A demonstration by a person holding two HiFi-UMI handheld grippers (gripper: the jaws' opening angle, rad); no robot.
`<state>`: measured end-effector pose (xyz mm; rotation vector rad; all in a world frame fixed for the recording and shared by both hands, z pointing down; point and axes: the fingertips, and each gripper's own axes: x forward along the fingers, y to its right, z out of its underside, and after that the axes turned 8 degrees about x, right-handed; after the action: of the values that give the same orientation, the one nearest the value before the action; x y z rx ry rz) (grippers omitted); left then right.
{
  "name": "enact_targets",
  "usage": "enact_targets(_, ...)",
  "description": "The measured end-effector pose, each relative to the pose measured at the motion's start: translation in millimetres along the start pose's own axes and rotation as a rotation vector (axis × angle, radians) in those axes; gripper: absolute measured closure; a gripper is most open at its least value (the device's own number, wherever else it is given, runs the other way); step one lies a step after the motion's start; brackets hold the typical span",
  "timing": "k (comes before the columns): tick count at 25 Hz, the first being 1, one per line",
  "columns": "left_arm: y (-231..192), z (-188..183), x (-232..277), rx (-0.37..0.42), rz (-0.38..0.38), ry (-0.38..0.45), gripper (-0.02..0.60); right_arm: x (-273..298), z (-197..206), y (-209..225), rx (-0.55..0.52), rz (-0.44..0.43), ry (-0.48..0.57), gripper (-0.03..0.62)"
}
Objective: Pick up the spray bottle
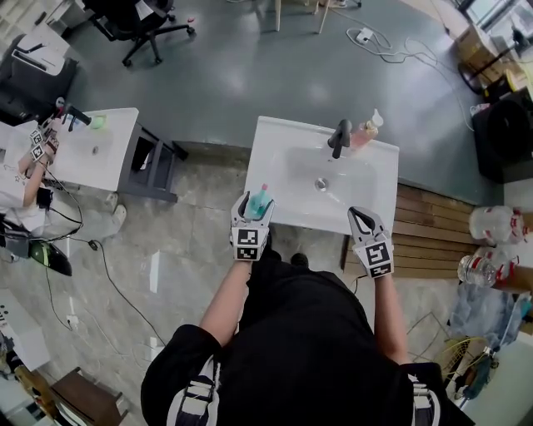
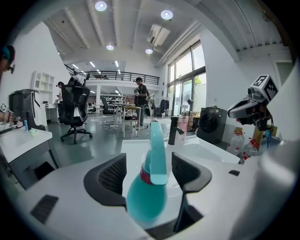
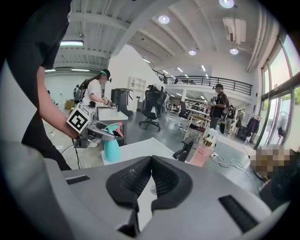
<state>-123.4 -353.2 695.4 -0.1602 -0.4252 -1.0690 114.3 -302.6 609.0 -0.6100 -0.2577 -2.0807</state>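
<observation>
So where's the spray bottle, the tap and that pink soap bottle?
spray bottle (image 2: 146, 199), left gripper view, on its round teal body.
tap (image 1: 339, 139), head view, on its dark upright stem.
pink soap bottle (image 1: 363, 136), head view, on its pink body.

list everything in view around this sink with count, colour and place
spray bottle: 1, teal, sink's front left corner
sink: 1, white, centre
faucet: 1, black, back of sink
soap bottle: 1, pink, right of faucet
office chair: 1, black, far left on floor
plastic bottles: 2, clear, floor at right
left gripper: 1, white with black pads, jaws apart around the spray bottle
right gripper: 1, white with black pads, jaws together, empty, over sink's front right edge
</observation>
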Motion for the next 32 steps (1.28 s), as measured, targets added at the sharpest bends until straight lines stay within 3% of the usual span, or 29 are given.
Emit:
enact_targets(2, -2.8, 0.2, 2.5, 0.007, -0.012, -0.001, 0.306, -1.0, 0.0, 2.1, 0.006, 0.005, 0.000, 0.579)
enact_targets(14, -0.7, 2.0, 8.7, 0.083, -0.066, -0.014, 0.410, 7.0, 1.3, 6.4, 0.007, -0.003, 0.002, 0.577)
enact_targets(32, 7.0, -5.1, 9.2, 0.088, -0.056, -0.030, 0.423, -0.5, 1.4, 19.8, 0.026, 0.007, 0.028, 0.577)
